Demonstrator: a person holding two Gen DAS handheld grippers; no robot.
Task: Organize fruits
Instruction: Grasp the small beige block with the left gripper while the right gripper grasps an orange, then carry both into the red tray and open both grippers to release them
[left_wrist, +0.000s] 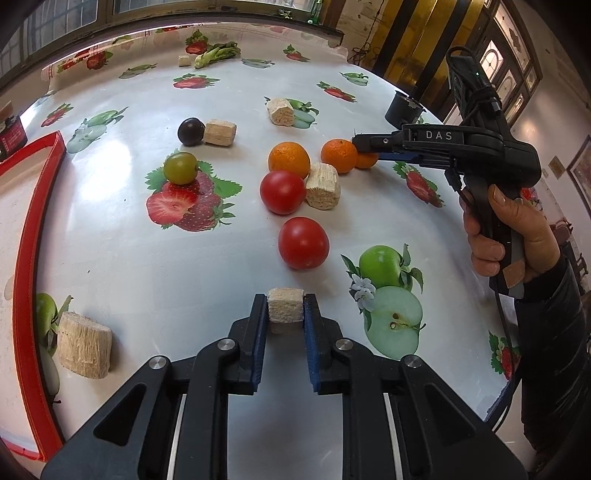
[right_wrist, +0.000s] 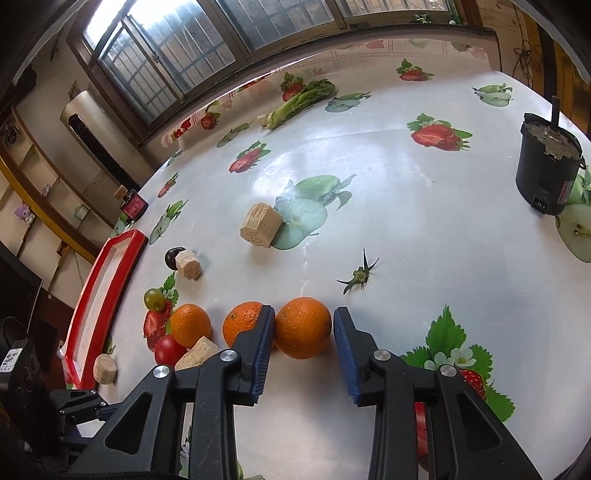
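**Fruit-printed counter, both hand-held grippers at work**

Fruit-printed cloth covers the counter (left_wrist: 110, 258), with a red tray (left_wrist: 29, 229) at nine o'clock. Near the centre lie two tomatoes (left_wrist: 303, 242) and three oranges. The right hand-held gripper (right_wrist: 303, 334) has one orange (right_wrist: 303, 326) between its jaws; one pad touches it, the other stands just apart. The left hand-held gripper (left_wrist: 285, 310), at six o'clock, is closed on a fibrous block (left_wrist: 285, 308).

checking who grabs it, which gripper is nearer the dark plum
Left. The left gripper, shut on a wooden block, sits a few fruits short of the plum; the right gripper, around an orange, is farther.
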